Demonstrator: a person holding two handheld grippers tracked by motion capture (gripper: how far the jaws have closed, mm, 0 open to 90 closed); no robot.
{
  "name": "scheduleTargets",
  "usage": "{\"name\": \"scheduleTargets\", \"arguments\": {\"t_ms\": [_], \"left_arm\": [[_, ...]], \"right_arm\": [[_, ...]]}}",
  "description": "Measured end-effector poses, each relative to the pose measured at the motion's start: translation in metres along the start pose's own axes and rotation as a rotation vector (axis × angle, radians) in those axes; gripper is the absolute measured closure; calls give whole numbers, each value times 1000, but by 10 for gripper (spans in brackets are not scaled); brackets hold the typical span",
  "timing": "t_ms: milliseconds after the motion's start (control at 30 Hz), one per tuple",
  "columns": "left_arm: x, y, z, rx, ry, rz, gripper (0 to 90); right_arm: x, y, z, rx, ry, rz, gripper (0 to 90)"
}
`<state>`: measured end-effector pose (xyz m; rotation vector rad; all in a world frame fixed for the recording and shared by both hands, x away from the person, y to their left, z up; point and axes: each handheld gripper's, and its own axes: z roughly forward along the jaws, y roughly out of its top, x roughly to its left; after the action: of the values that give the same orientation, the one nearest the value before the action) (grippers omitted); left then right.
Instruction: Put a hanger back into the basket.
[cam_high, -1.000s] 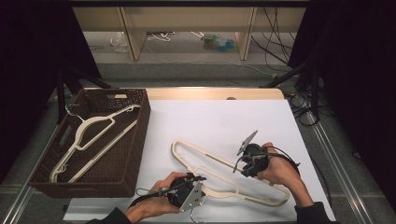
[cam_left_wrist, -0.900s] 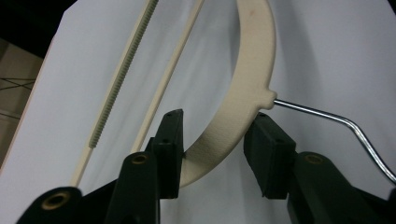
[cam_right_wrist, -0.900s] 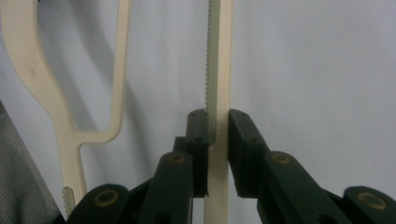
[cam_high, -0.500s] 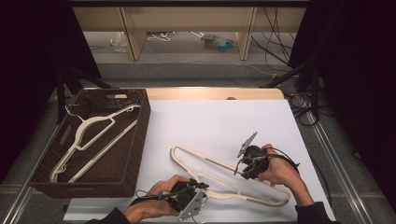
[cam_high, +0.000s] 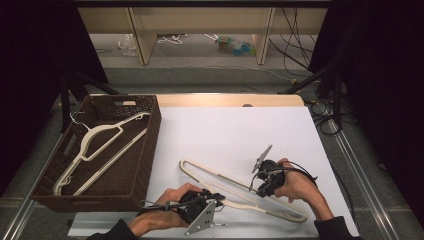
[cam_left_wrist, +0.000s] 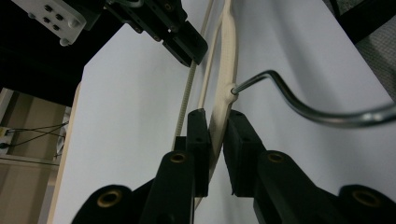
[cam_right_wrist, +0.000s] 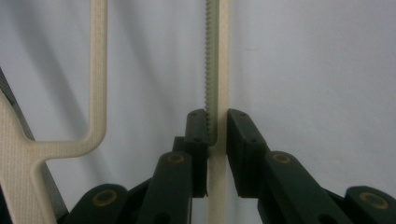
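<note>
A cream plastic hanger (cam_high: 220, 176) with a metal hook (cam_left_wrist: 303, 107) lies slanted on the white table top (cam_high: 240, 125), near the front edge. My left gripper (cam_high: 215, 196) is shut on the hanger's neck, just below the hook's base (cam_left_wrist: 215, 116). My right gripper (cam_high: 260, 190) is shut on the hanger's straight bar (cam_right_wrist: 223, 56), which carries a toothed strip, and the jaws (cam_right_wrist: 216, 114) pinch it from both sides. In the left gripper view the right gripper (cam_left_wrist: 194, 49) sits farther along the same hanger (cam_left_wrist: 229, 56).
A dark brown wicker basket (cam_high: 150, 145) stands at the table's left side with another cream hanger (cam_high: 95, 145) lying in it. Shelving and cables are on the floor beyond the table's far edge.
The hanger has shifted slightly toward the near edge with both grippers still on it. The left gripper's plate has turned a little.
</note>
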<state>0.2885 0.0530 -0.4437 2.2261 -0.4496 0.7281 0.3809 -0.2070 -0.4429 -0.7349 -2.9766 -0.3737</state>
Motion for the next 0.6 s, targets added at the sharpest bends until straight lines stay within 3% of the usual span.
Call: {"name": "scheduleTargets", "arguments": {"t_ms": [67, 133, 233, 333, 367, 433, 467, 533, 600], "left_arm": [[2, 1, -1, 1, -2, 6, 815], [4, 2, -3, 0, -4, 6, 820], [8, 2, -6, -8, 3, -16, 826], [16, 3, -9, -14, 23, -34, 832], [18, 2, -9, -16, 15, -66, 834], [28, 3, -9, -39, 24, -43, 836], [34, 3, -11, -26, 36, -50, 836], [37, 2, -14, 11, 66, -125, 841], [45, 2, -16, 27, 77, -161, 846]], "right_arm": [[-1, 0, -1, -13, 5, 3, 765], [-1, 0, -5, -54, 1, 44, 705], [-3, -3, -19, -129, -37, 98, 598], [-4, -6, -36, -203, -90, 142, 547], [-3, -7, -42, -227, -109, 156, 541], [-2, -10, -55, -275, -128, 179, 510], [-2, -11, -60, -297, -139, 190, 501], [-1, -15, -76, -354, -165, 218, 454], [-1, -19, -85, -414, -206, 236, 434]]}}
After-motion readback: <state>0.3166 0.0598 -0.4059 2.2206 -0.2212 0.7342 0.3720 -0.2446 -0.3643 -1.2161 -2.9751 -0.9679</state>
